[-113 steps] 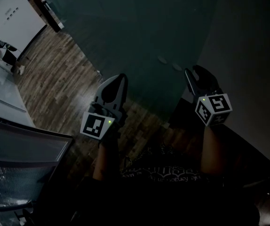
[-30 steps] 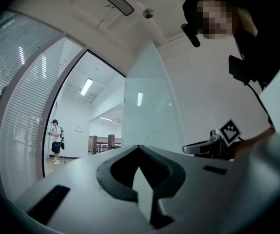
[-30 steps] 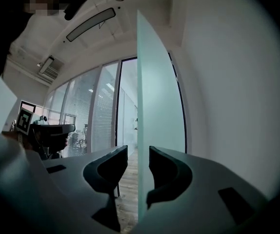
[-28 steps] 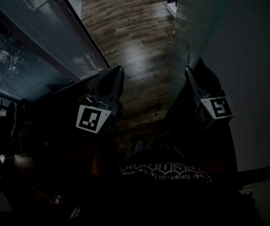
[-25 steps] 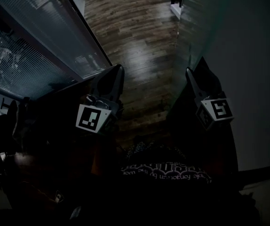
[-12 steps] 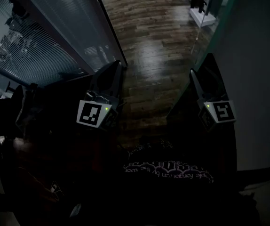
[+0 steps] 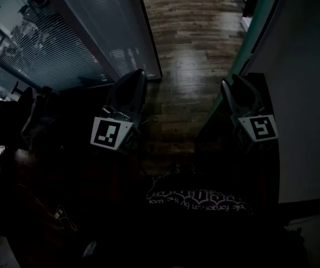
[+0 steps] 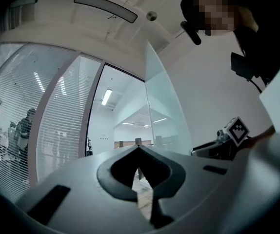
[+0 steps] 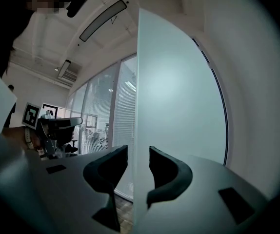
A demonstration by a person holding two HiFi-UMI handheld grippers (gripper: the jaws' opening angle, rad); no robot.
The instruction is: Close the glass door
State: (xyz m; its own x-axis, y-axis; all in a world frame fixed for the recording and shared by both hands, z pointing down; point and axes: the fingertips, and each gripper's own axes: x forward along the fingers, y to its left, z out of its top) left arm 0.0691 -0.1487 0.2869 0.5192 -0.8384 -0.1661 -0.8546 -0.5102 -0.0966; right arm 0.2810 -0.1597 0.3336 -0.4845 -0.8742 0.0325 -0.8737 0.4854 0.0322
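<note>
- Your frosted greenish glass door [image 9: 179, 106] stands open, close along the white wall [image 7: 310, 94]; by my reading the whole closing swing is left
- Your right gripper [image 9: 138, 151] has its jaws apart, straddling the door's free edge, not clearly pinching it
- Your left gripper [image 8: 138, 145] is closed on nothing

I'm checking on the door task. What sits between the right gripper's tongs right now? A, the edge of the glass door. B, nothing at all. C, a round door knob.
A: in the right gripper view, the edge of the glass door stands between the parted tongs of the right gripper.
</note>
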